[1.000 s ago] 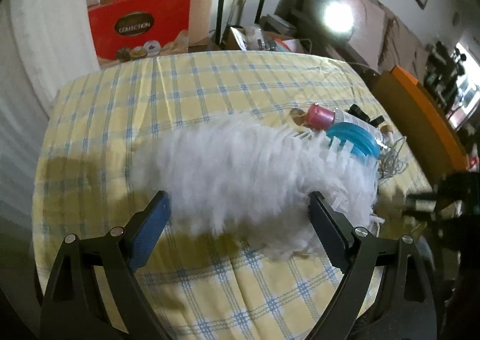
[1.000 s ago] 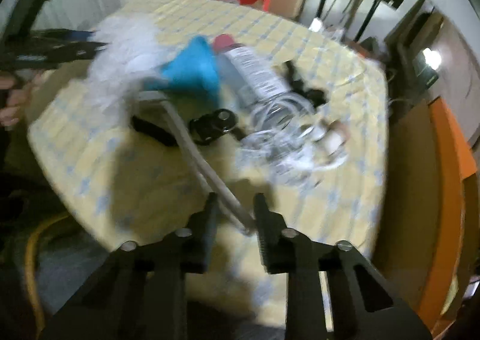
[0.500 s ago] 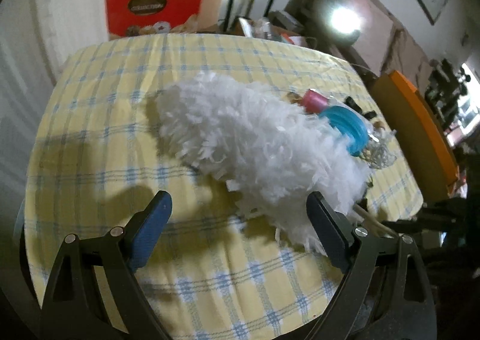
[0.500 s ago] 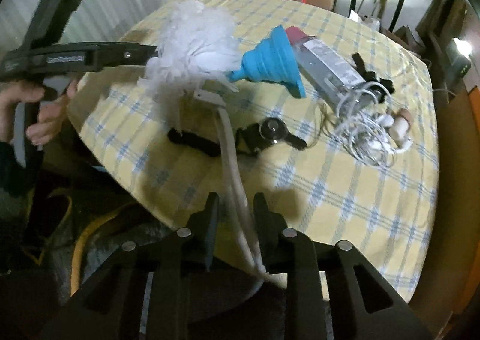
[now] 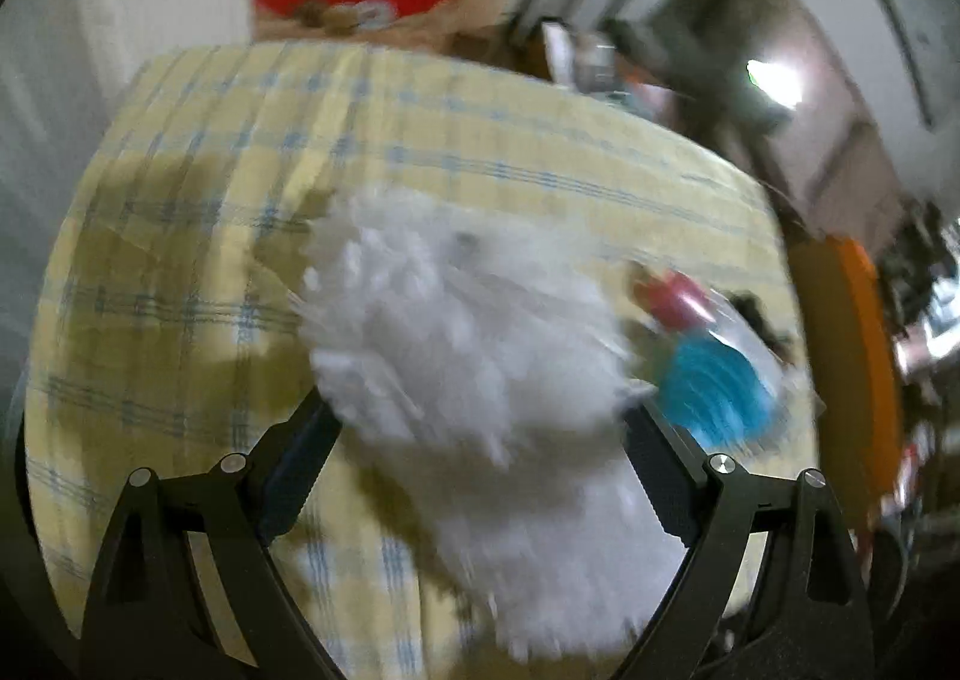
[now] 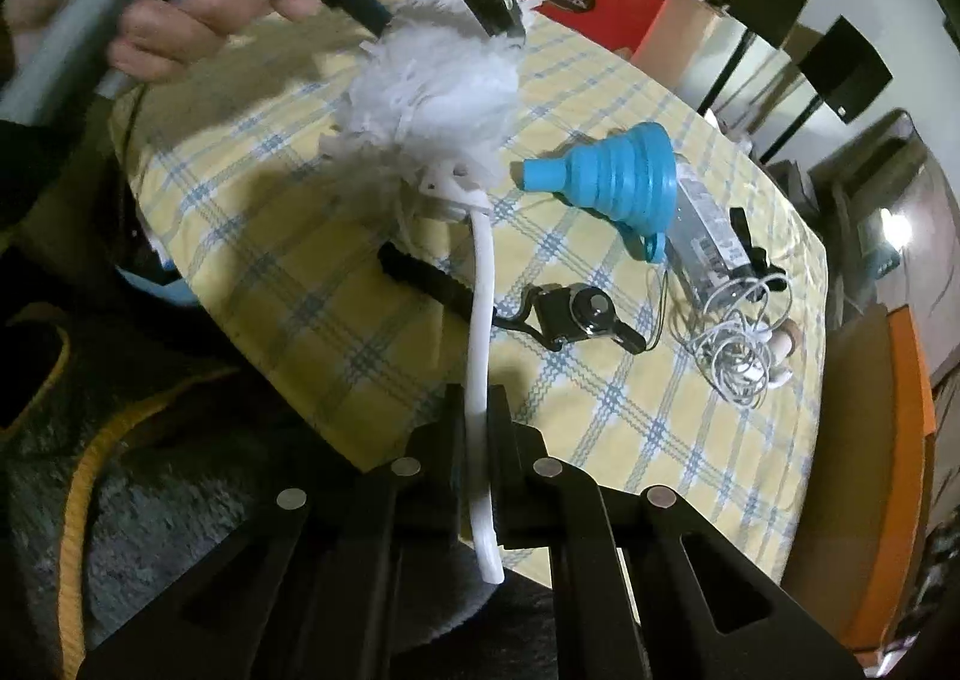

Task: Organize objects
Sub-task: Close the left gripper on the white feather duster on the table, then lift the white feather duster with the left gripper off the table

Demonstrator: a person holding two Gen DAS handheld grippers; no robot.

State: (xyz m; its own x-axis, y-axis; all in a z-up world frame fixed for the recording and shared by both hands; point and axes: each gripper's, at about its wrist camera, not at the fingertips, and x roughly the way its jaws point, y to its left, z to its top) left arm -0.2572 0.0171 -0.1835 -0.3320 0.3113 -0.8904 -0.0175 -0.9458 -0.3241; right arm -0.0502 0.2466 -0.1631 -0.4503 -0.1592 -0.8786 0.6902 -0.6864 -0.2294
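Duster [image 6: 432,98] relocation, lower centre: right gripper [image 6: 477,422] clamped on its handle, left gripper [image 5: 480,440] jaws apart astride fluff; next, placement clear of funnel [image 6: 606,176].

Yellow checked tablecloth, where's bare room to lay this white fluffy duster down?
The yellow checked tablecloth is bare along its near edge, below the black strap with a round metal clip and the tangled white cable. It is also bare on the far side, between the white fluffy duster and the red box. Around the blue collapsible funnel and clear bottle it is crowded.
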